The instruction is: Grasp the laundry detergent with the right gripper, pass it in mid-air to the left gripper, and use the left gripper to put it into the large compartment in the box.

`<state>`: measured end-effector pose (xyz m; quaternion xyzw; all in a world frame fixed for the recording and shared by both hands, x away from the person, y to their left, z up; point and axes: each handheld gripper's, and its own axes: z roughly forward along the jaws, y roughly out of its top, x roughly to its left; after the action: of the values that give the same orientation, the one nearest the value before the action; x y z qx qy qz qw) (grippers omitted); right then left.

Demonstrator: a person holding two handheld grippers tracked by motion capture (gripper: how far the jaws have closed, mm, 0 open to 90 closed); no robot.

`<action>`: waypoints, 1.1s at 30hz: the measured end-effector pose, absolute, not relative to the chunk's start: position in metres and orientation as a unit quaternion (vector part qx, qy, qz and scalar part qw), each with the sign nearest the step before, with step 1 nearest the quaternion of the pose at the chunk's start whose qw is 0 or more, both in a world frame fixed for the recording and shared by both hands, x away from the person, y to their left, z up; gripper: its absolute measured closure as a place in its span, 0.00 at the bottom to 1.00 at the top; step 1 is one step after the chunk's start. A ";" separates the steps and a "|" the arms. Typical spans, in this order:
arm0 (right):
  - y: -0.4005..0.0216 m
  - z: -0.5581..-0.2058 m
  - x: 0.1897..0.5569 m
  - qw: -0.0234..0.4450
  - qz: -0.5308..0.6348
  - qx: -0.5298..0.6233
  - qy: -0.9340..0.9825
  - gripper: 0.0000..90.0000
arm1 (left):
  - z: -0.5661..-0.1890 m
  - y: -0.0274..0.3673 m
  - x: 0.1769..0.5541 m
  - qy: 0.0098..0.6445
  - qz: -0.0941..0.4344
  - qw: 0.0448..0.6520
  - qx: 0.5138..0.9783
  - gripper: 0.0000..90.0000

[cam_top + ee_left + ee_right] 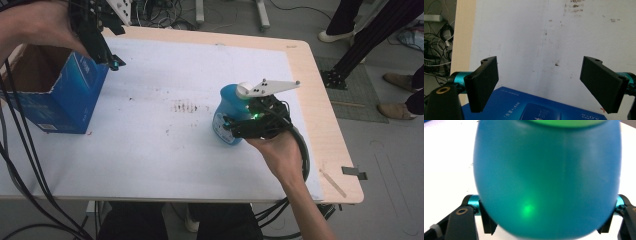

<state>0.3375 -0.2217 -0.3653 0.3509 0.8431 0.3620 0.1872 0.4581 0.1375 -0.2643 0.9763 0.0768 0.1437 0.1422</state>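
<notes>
On the white-covered worktop (pixel 150 150) a blue bottle (pixel 229 107) stood upright, right of the middle, with a pale cap at its top that showed in the high view. The right hand-held gripper (pixel 235 127) came at the bottle from the near right side, carried by the person's right hand (pixel 280 152), with its grey three-cornered plate (pixel 272 87) lying over the bottle's top in that view. In the right gripper view the bottle's (pixel 546 177) rounded blue body sat between the two black jaws, which stood at either flank of it low down; the jaws were partly closed around the body, and they looked to be touching its sides, though the bulge of the bottle hid the pads themselves. A green glow lay on the bottle's front in that view. Well apart from this, at the far left corner of the worktop, an open blue carton (pixel 55 95) stood with its torn top flaps up. The left hand-held gripper (pixel 116 62) hung above the carton's right edge, held by the left hand (pixel 37 25), pointing down toward the worktop. In the left gripper view its jaws stood wide apart with nothing between them, the stained white surface (pixel 536 37) showing through the gap and the blue carton (pixel 534 107) lying below them at the bottom of the frame. Black cables (pixel 20 160) trailed down past the worktop's left edge.
</notes>
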 end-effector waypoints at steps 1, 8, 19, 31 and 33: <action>-0.221 -0.365 0.337 0.186 0.363 0.353 0.842 0.27 | -0.264 0.138 0.458 0.076 0.144 0.142 0.976 0.17; -0.220 -0.364 0.338 0.184 0.365 0.353 0.842 0.31 | -0.264 0.138 0.458 0.078 0.145 0.144 0.976 0.17; -0.220 -0.364 0.337 0.182 0.368 0.353 0.841 0.36 | -0.264 0.138 0.458 0.078 0.144 0.144 0.976 0.17; -0.220 -0.367 0.336 0.174 0.374 0.352 0.840 0.48 | -0.264 0.139 0.457 0.077 0.145 0.144 0.976 0.17; -0.219 -0.367 0.336 0.176 0.374 0.351 0.840 0.48 | -0.264 0.140 0.457 0.079 0.145 0.147 0.975 0.17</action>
<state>0.3359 -0.2193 -0.3672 0.3506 0.8403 0.3743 0.1759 0.4567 0.1396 -0.2642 0.9752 0.0788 0.1450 0.1472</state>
